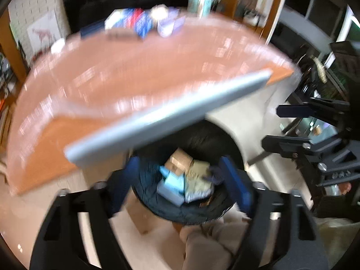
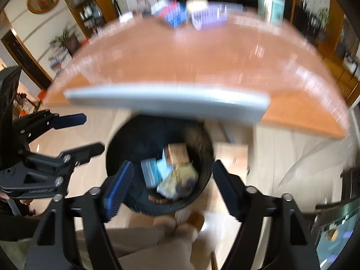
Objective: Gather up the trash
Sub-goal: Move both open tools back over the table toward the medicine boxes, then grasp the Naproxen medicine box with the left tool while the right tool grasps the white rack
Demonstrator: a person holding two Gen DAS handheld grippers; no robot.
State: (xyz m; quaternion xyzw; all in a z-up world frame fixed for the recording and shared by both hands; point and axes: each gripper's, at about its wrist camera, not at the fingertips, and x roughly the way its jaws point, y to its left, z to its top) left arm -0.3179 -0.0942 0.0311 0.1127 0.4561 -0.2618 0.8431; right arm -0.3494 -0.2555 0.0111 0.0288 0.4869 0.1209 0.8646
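Left gripper [image 1: 180,186]: fingers wide apart, nothing held, above the bin [image 1: 155,207].
Bin: on the floor beside the table [image 2: 202,63], holding discarded boxes [image 2: 171,173].
Right gripper [image 2: 173,189]: fingers spread, empty.
Step, as judged: drop done. Next: reach for the remaining boxes [image 2: 191,13] at the table's far edge.

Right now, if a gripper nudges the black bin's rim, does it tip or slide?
The black bin looks round and deeper than wide, so a rim push may tip it. It holds only small cartons and crumpled wrappers, probably light ballast. The floor looks smooth, so sliding seems just as likely.
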